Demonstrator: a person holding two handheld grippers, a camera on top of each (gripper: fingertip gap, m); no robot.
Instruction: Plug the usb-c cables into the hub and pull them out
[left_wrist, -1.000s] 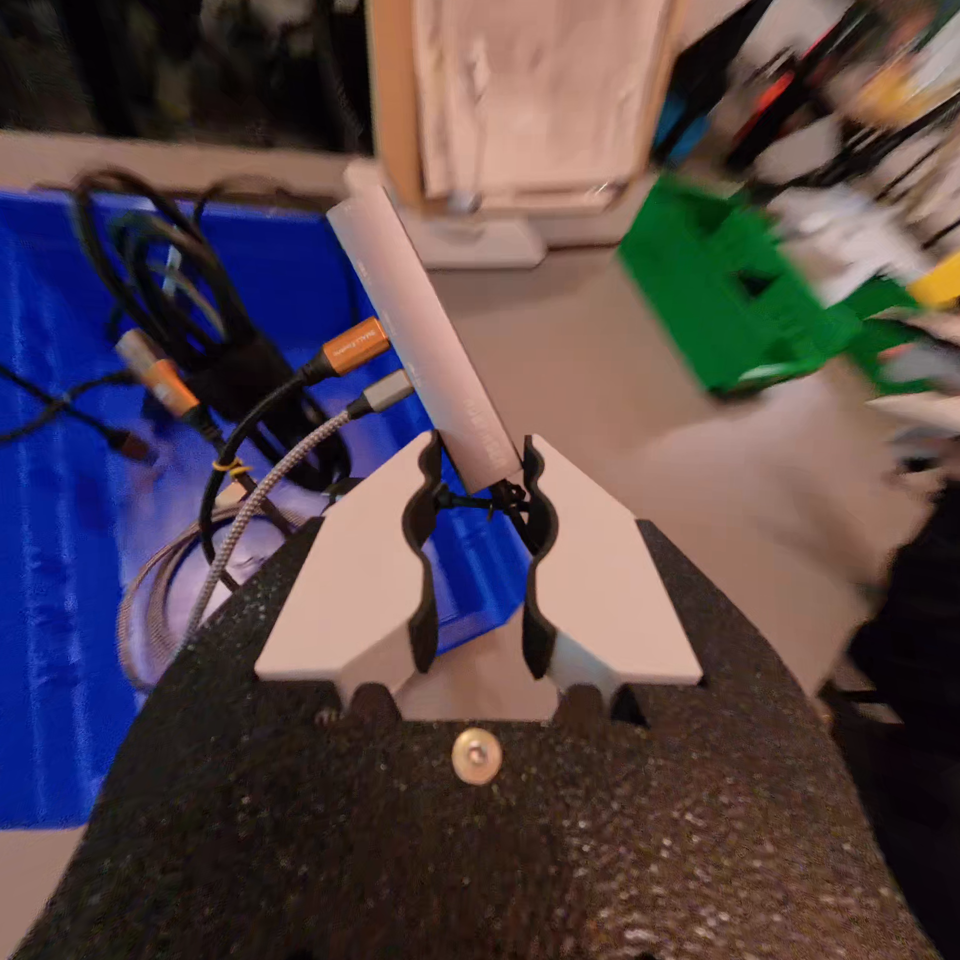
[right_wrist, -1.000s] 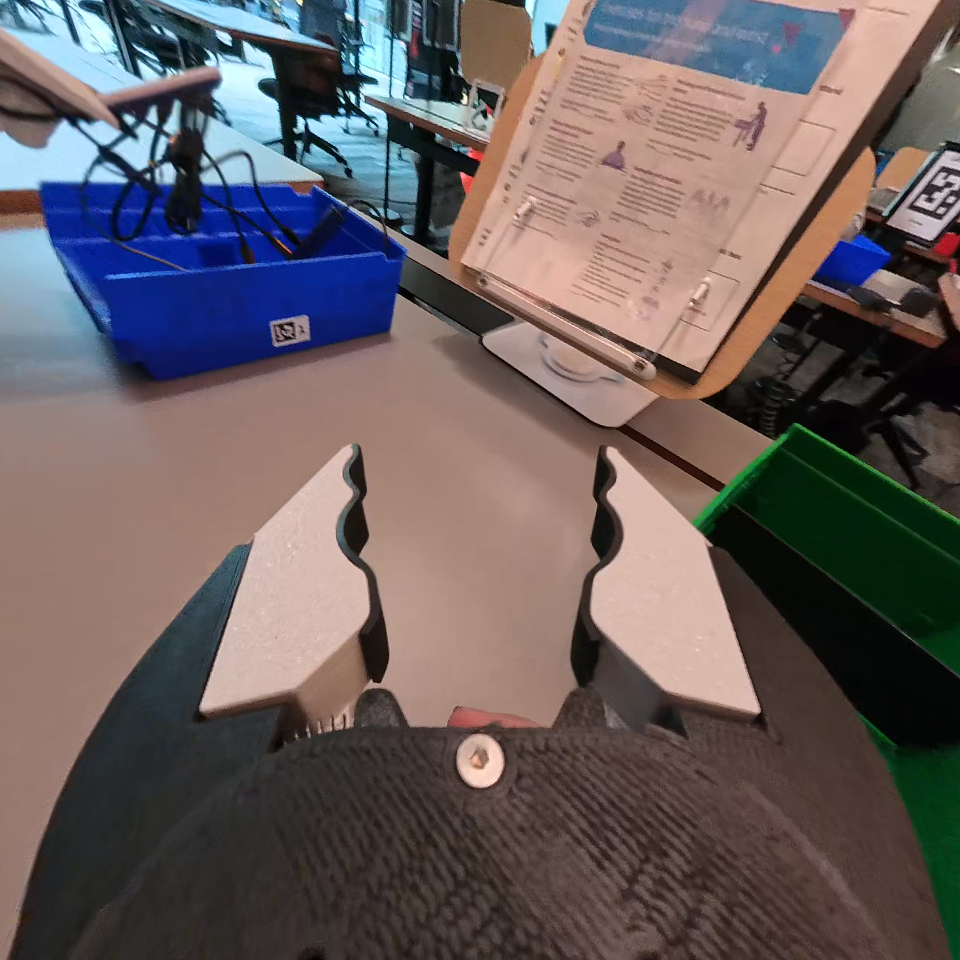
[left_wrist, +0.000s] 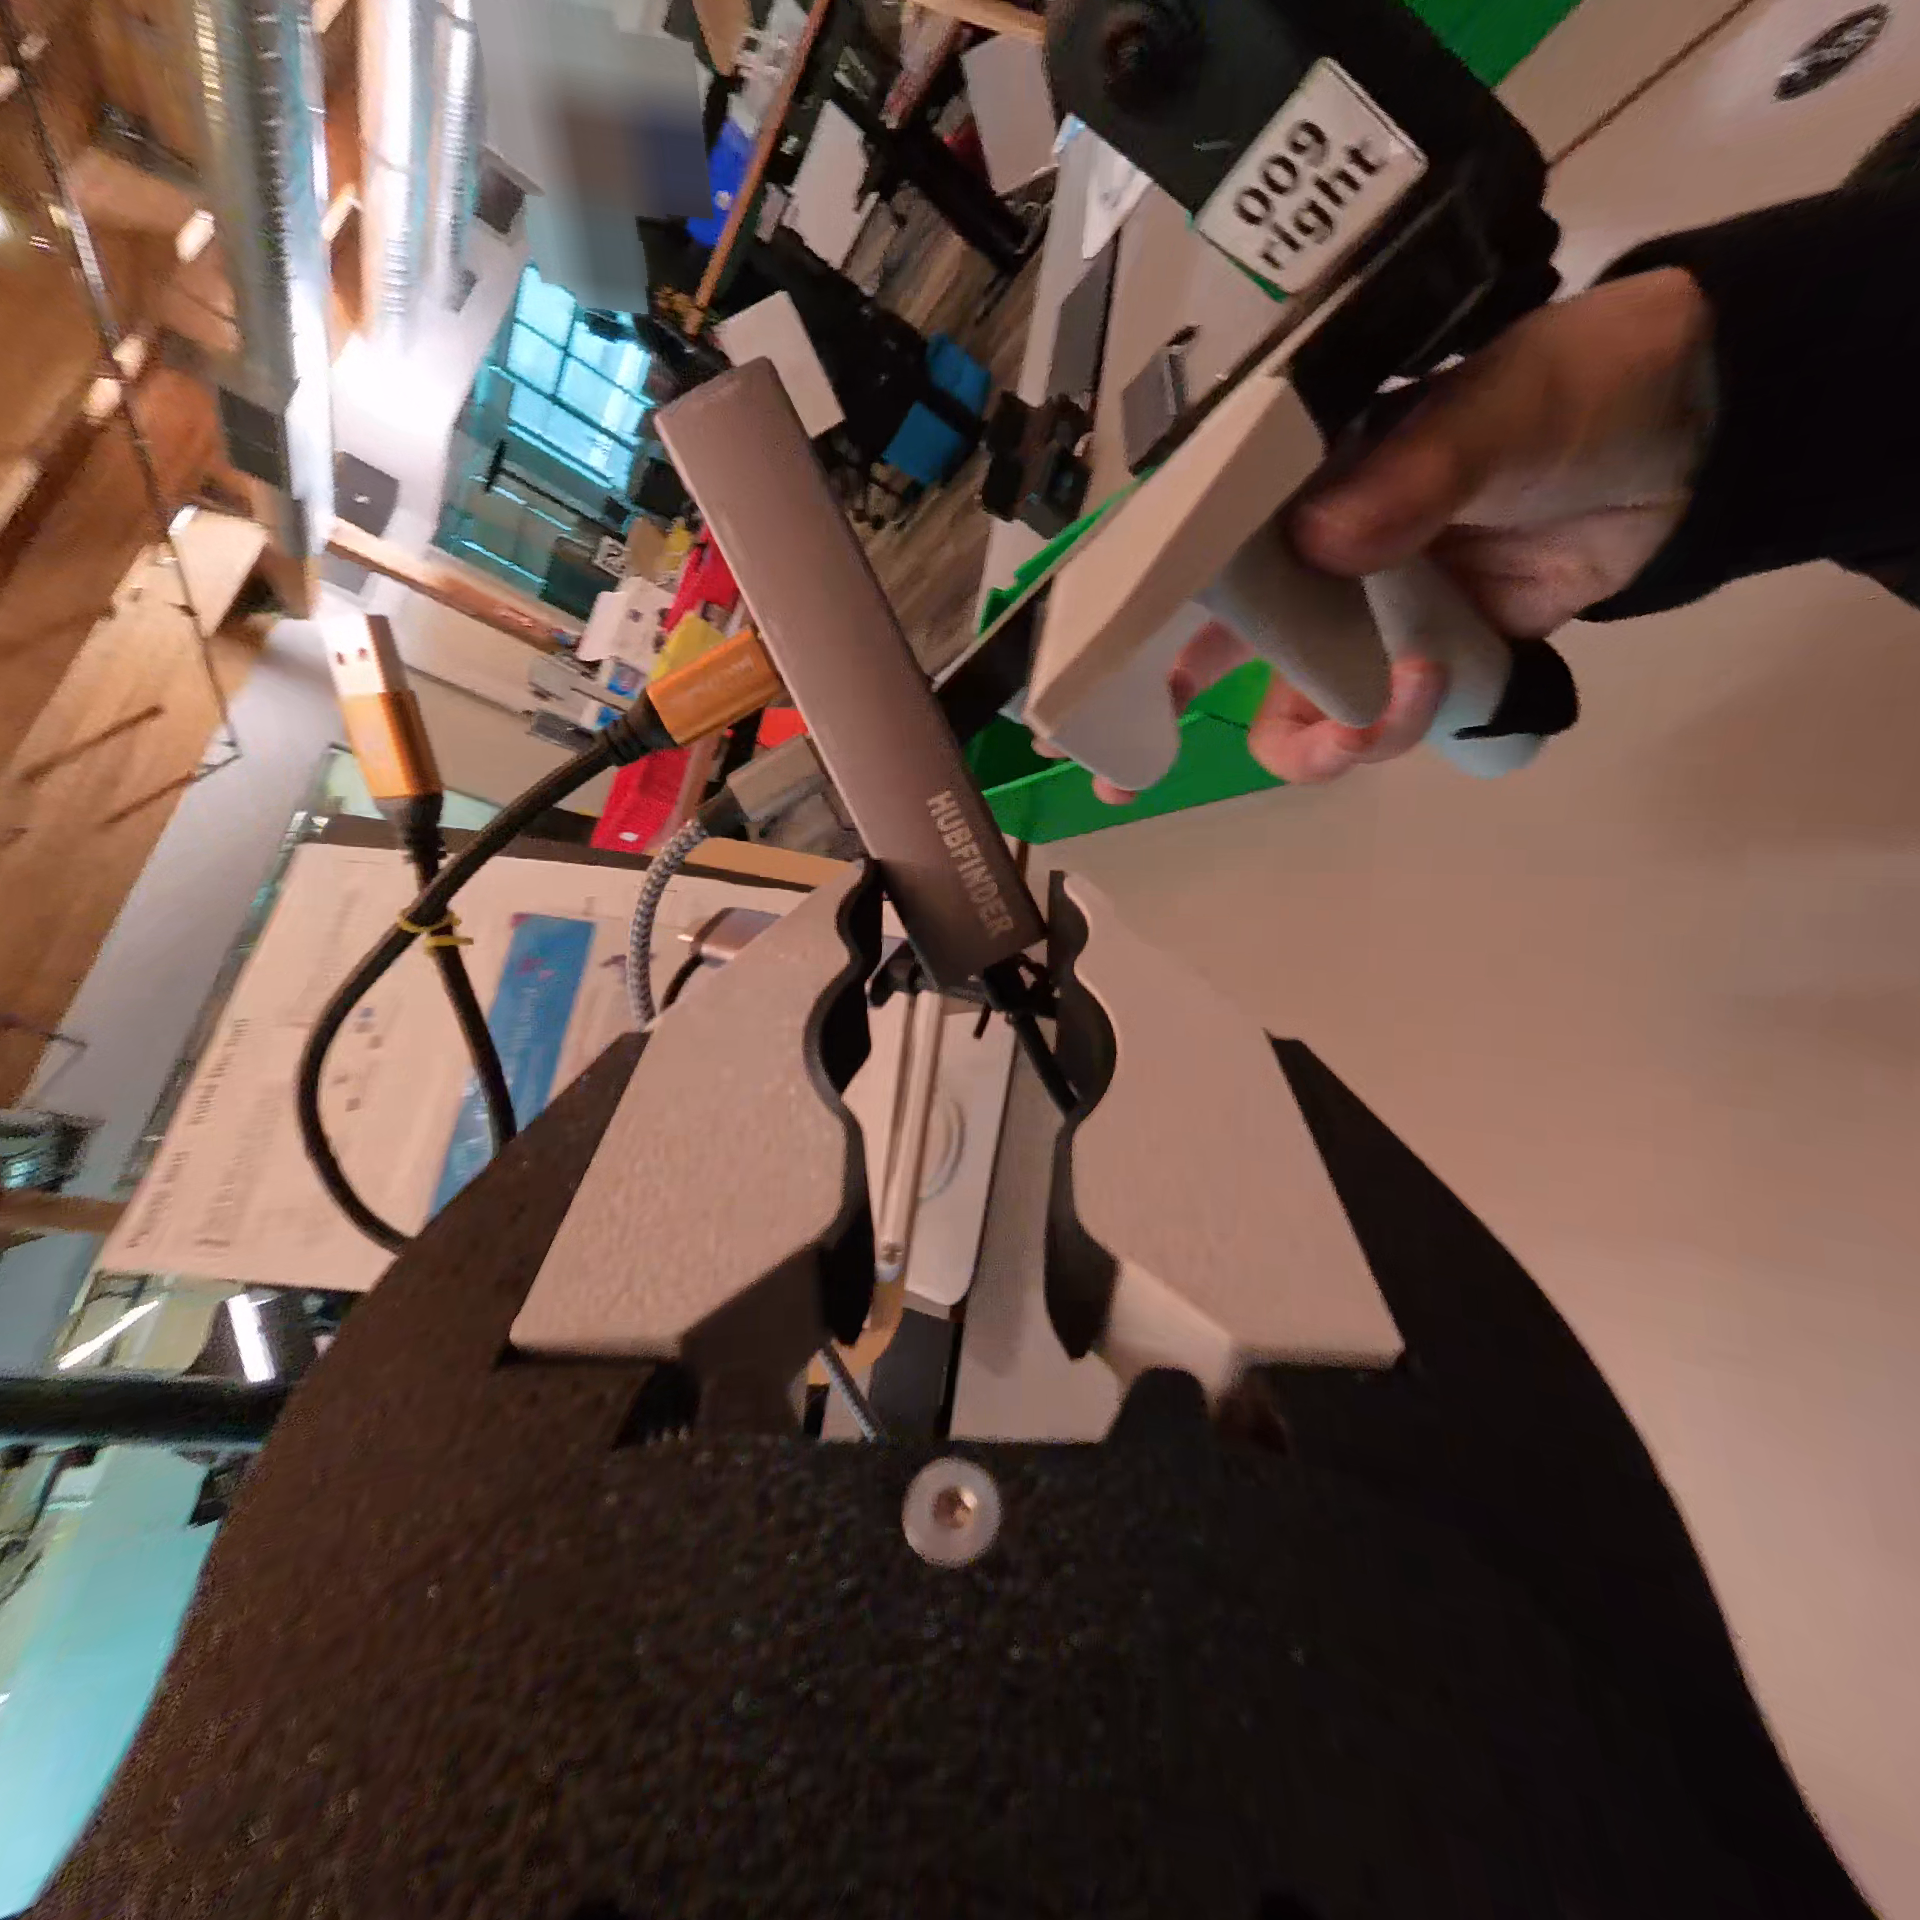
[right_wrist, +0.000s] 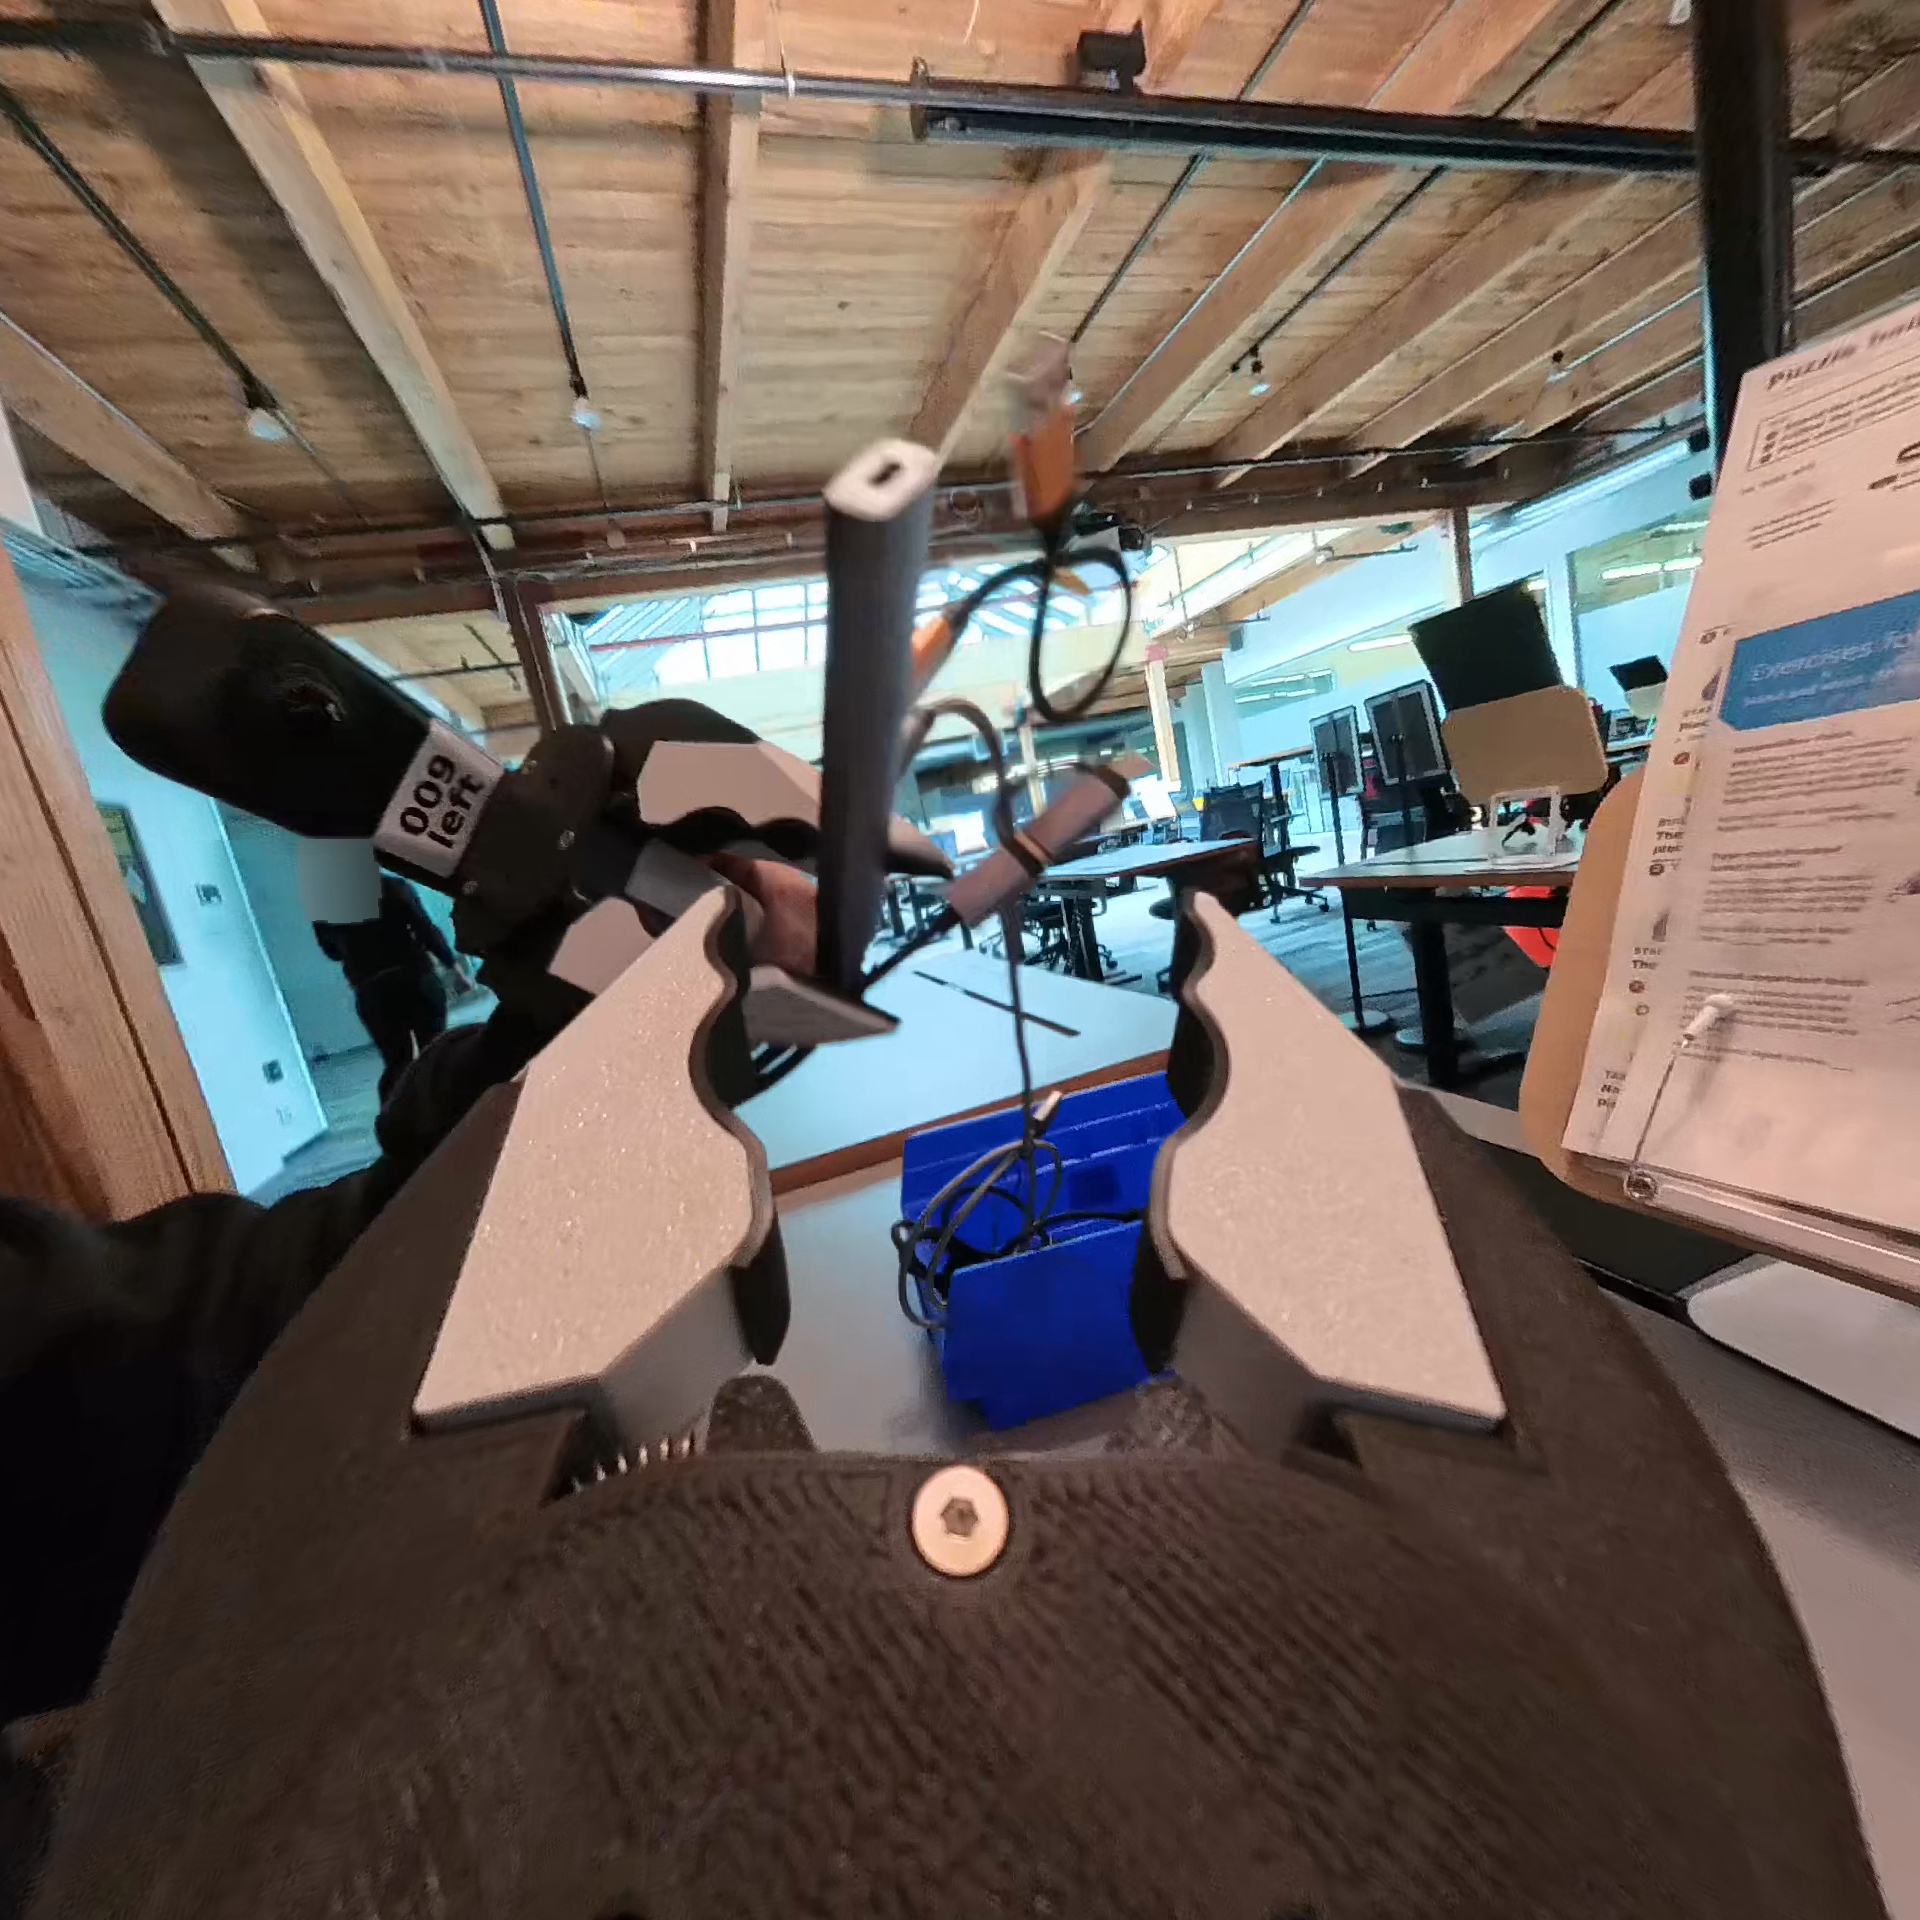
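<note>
Hub (left_wrist: 842, 665), a slim grey metal bar, stands up and leans toward the upper left from centre frame in the left wrist view, its lower end pinched between the closed fingers of the left gripper (left_wrist: 961, 951). Two plugs sit in its left side: an orange-collared plug (left_wrist: 712, 686) on a black cable (left_wrist: 416, 997), and just below it a grey plug (left_wrist: 769, 790) on a braided cable (left_wrist: 649, 935). The black cable's free orange end (left_wrist: 379, 707) sticks up at left. I judge the hub light and rigid but smooth, so it may slip or twist in the pinch when a plug is pulled; the cables are limp, so the stiff plug collars are the places to take hold, pulling straight out along the socket. The right gripper (right_wrist: 961, 1049) is spread wide and holds nothing. In its own view the hub (right_wrist: 868, 727) rises just above and left of the gap between its fingers, not touching them, with the left gripper (right_wrist: 800, 935) clamping the hub's base at centre left. A blue bin (right_wrist: 1039, 1309) with more cables lies on the table, low in the frame between the fingers. A green bin (left_wrist: 1122, 758) and a document stand (right_wrist: 1787, 831) sit off to the sides.
</note>
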